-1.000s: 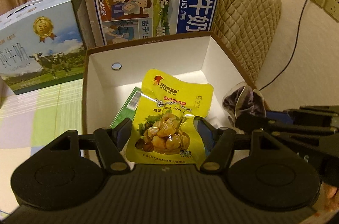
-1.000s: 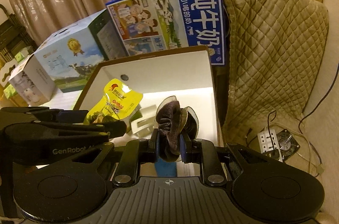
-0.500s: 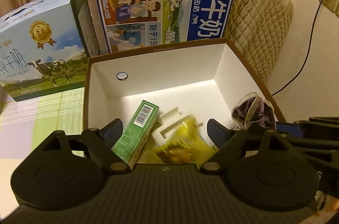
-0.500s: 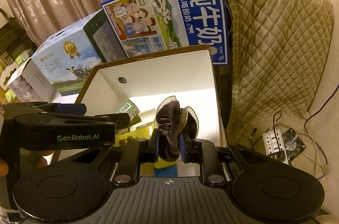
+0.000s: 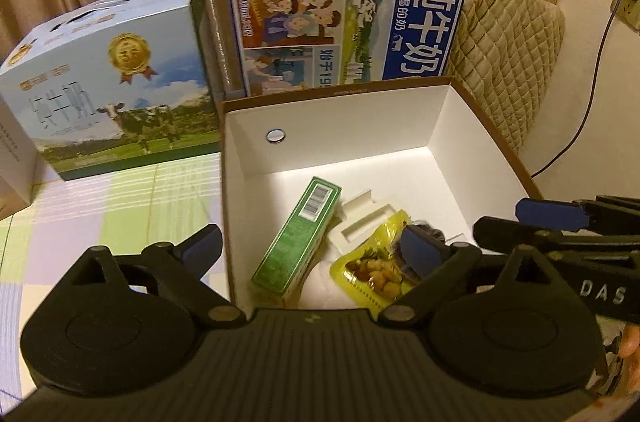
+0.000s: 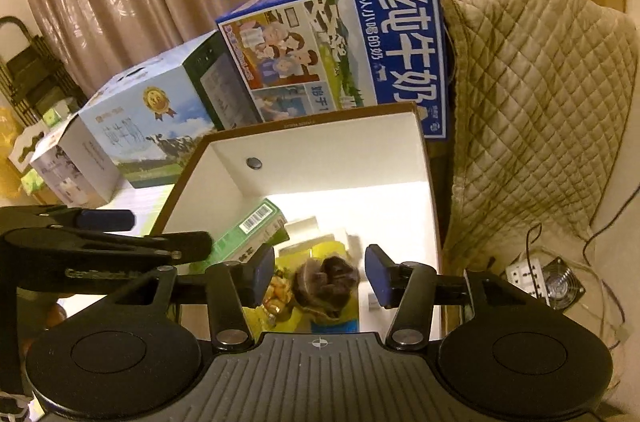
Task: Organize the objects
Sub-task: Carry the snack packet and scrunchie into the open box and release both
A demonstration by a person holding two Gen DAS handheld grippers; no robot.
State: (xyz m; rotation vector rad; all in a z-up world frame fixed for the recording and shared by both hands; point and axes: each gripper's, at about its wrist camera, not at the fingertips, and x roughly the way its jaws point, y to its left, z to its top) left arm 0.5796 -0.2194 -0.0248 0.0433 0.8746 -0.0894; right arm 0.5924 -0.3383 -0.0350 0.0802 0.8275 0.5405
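Big box: a white box (image 5: 344, 126) with brown edges sits open on the table. It looks like the place where the small things go.
Things inside: a green box (image 5: 296, 242), a yellow snack bag (image 5: 372, 262) and a dark pouch (image 6: 326, 282) lie on the bottom. A white foam piece (image 5: 364, 218) lies there too.
Green box: it lies flat, near the left wall, just beside the snack bag.
Snack bag: it lies flat near the front of the big box.
Dark pouch: it sits on top of the snack bag, touching it.
Left gripper (image 5: 312, 246): its fingers are spread wide. They hold nothing. One finger is over the table, the other over the snack bag.
Right gripper (image 6: 320, 276): its fingers are spread wide too. The dark pouch is below, between them, but they do not touch it.
Milk boxes: a blue one (image 5: 348, 14) and a pale one with a cow (image 5: 112, 78) stand behind the big box.
My guess: both hands are free for more things.
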